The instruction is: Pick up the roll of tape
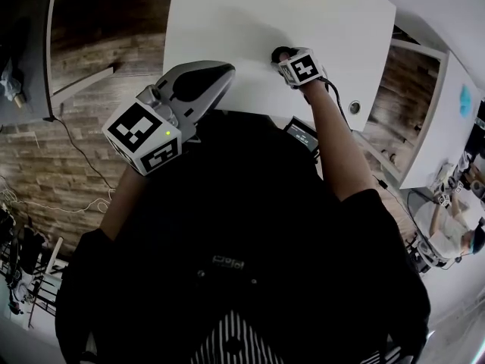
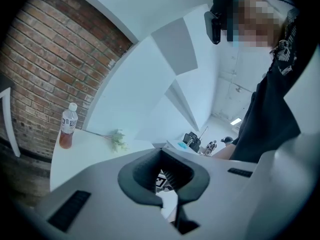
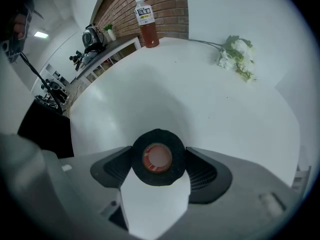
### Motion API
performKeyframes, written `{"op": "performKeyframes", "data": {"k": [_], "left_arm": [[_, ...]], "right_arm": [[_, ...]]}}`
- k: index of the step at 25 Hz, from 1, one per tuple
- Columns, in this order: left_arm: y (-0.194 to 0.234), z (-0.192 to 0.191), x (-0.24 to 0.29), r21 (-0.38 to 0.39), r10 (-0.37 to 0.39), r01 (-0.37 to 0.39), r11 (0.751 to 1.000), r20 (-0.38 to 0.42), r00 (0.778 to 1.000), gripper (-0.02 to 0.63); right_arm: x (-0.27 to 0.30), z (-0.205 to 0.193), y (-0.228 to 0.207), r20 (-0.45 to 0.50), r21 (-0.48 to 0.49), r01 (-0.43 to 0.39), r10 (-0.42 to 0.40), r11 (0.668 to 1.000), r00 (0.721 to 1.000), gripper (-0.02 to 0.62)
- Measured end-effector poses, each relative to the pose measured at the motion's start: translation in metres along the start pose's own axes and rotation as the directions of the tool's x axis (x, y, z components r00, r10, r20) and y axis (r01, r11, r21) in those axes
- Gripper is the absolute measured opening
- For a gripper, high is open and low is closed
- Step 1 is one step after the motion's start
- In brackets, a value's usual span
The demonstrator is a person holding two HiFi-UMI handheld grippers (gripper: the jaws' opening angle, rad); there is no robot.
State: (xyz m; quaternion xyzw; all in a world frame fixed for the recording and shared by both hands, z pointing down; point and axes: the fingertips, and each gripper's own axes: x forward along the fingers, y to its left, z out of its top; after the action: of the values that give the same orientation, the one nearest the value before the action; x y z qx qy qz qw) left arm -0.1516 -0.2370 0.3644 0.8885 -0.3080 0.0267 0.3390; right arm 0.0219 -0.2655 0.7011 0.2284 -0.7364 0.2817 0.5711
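The black roll of tape (image 3: 158,157) with a red-and-white core lies flat on the white table (image 3: 200,99). My right gripper (image 3: 159,159) points steeply down over it, and its two dark pads touch the roll's left and right sides. In the head view the right gripper (image 1: 280,56) stands at the table's near part, with the roll of tape (image 1: 279,52) showing as a dark spot under the marker cube. My left gripper (image 1: 226,71) hovers at the table's near left edge, its jaws shut with nothing between them; in its own view the left gripper (image 2: 161,156) shows closed tips.
A bottle of brown drink (image 3: 145,21) stands at the table's far edge by a brick wall. White flowers (image 3: 237,56) lie at the far right. Shelving with small items (image 3: 95,39) lines the left. The person's dark sleeve (image 1: 341,150) reaches over the near edge.
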Motion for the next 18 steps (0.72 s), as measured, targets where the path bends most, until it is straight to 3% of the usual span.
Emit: {"op": "performKeyframes", "data": {"k": [9,13,18], "left_arm": [[-0.034,-0.021,-0.012,0.030,0.070,-0.070,0.997,0.007,0.998,0.003],[-0.058,-0.041,-0.002,0.092,0.093,-0.091,0.992,-0.015,0.996,0.003],[-0.087,-0.057,0.007,0.115,0.087,-0.083,0.990,-0.031,0.996,0.003]], "right_arm": [[0.000,-0.005,0.000,0.025,-0.052,-0.009,0.010,0.999,1.000,0.330],[-0.001,-0.010,-0.005,0.060,-0.092,-0.012,0.018,0.996,0.998,0.330],[-0.012,-0.047,0.007,-0.035,-0.233,-0.068,0.061,0.970,0.998,0.328]]}}
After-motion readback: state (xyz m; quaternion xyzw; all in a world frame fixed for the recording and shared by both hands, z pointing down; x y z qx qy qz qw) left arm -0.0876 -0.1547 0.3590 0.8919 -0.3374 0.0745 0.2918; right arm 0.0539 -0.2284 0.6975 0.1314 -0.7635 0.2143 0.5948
